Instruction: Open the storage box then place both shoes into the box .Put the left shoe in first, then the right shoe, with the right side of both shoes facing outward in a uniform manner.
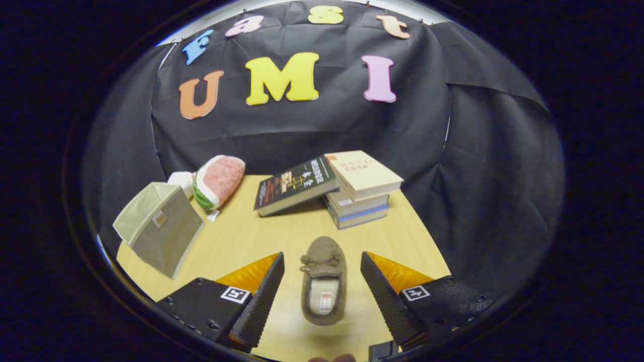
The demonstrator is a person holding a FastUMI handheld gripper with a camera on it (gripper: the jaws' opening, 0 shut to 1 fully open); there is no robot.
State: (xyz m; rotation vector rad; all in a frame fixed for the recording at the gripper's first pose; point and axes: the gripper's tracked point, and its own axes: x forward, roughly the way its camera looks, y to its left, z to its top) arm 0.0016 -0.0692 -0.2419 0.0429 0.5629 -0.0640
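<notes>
- Gripper view: the hand-held gripper (322, 281) is spread wide, its fingers either side of a brown slipper (323, 281) lying on the worktop (241, 236), touching neither side.
- Storage box (160, 227) stands well off to the left, open-topped and tilted.
- Nothing looks boxed yet; a second shoe is unseen.

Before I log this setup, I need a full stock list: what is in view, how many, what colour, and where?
shoe: one, brown with pale lining, on the table between the fingers, toe pointing away, untouched.
storage box: one, beige fabric, beyond the left finger, at the table edge.
plush toy: one, pink, green and white, behind the box.
books: four; three stacked beyond the shoe, a black one leaning on them.
table: one, light wood.
tongs: one pair, open, fingers either side of the shoe.
</notes>
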